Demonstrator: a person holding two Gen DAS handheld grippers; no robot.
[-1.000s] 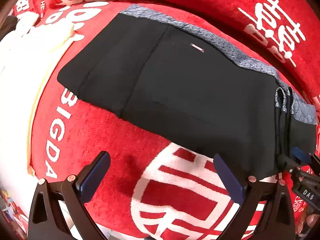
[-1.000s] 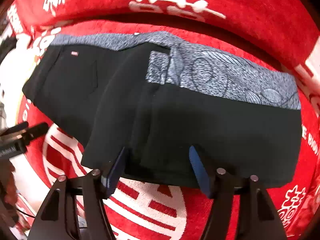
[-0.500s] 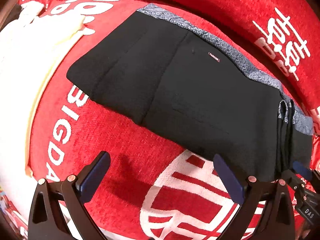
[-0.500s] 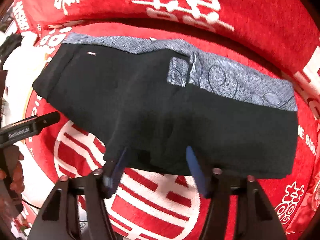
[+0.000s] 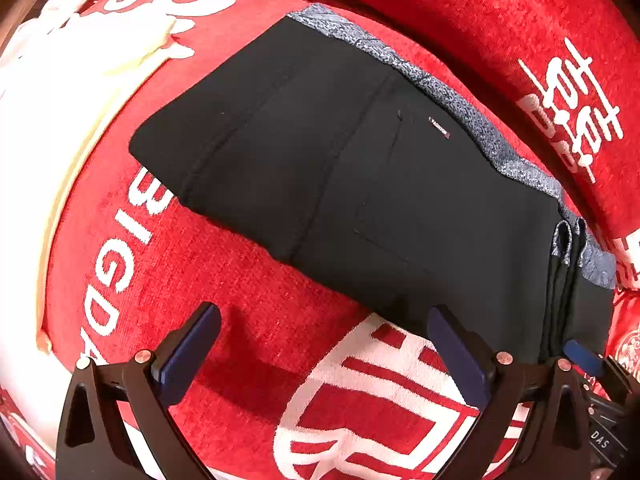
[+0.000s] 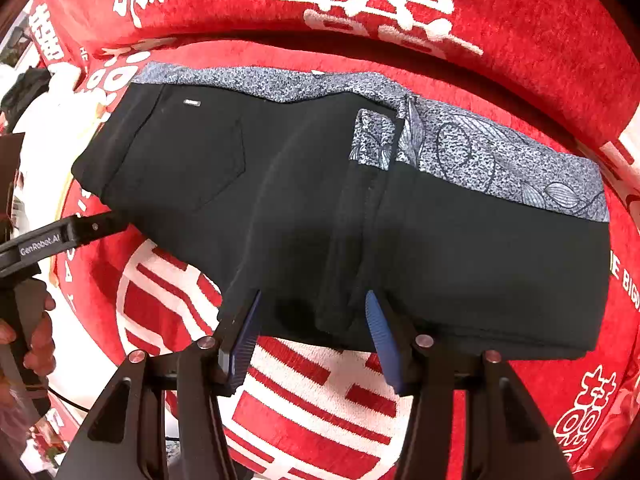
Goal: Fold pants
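- Compared with a second ago, the right gripper (image 6: 312,332) has drawn back a little from the black folded pants with a grey patterned waistband (image 6: 360,216): its blue fingers (image 6: 242,336) now sit at the near hem rather than over the cloth, and the pants appear further up in the left wrist view.
- Both views show the pants lying flat on a red plush cloth with white lettering (image 5: 248,280), folded into a wide block; the waistband (image 6: 500,160) runs along the far edge, from 10 o'clock to 3 o'clock in the right wrist view.
- A back pocket with a small label (image 6: 191,102) faces up on the left part of the pants.
- The right gripper stands partly open, its jaws straddling the near hem where the folded layers meet at 6 o'clock; whether the pads touch the cloth cannot be told, and nothing is clamped.
- The left gripper (image 5: 320,348) is spread wide over bare red cloth, just short of the pants' near edge, and holds nothing.
- In the left wrist view the pants (image 5: 360,168) stretch from 10 o'clock to 4 o'clock.
- A white cloth (image 5: 60,92) lies at 9 o'clock, apart from the pants.
- Seen from the right wrist, the person's left hand (image 6: 36,344) grips the left gripper's handle at 8 o'clock.
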